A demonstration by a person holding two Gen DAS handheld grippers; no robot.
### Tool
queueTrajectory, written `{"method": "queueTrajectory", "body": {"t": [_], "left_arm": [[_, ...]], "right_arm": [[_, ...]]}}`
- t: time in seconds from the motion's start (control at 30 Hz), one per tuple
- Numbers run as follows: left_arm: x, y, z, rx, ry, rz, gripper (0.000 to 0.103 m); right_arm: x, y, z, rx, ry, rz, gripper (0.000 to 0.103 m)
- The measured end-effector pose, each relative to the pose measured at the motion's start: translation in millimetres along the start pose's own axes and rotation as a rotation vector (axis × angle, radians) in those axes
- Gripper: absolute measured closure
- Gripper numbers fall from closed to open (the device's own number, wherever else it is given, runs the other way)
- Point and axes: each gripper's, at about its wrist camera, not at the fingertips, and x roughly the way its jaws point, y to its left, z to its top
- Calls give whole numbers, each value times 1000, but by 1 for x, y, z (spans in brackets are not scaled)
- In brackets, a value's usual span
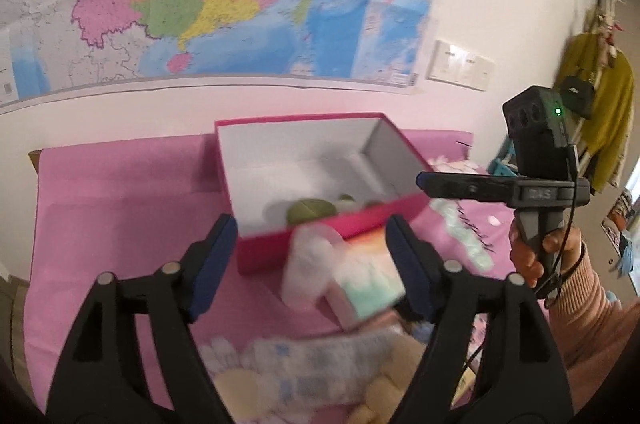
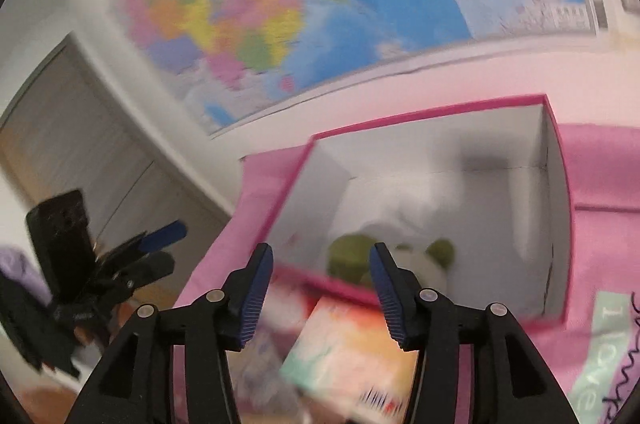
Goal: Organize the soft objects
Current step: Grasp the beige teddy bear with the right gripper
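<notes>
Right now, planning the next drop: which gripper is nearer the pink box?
Right. The right gripper hangs at the near rim of the pink box; the left gripper sits off to the box's left, apart from it.

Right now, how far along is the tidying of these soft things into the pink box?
Just begun. Done: one green and white soft toy lies in the pink box. In hand: nothing; the left gripper and the right gripper both stand open. A pastel packet sits blurred below the left one, outside the box. Left: that packet, the pale soft pile nearer the camera and the mint cloth on the pink cover.
</notes>
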Motion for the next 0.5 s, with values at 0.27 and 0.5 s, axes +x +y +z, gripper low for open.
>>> {"method": "queueTrajectory", "body": {"t": [0.27, 0.5], "left_arm": [[-9, -29, -57, 32, 75, -1, 24], [-2, -31, -96, -25, 161, 1, 24]], "right_arm": [[-32, 59, -67, -179, 85, 30, 40], [-13, 82, -114, -255, 193, 5, 41]]}}
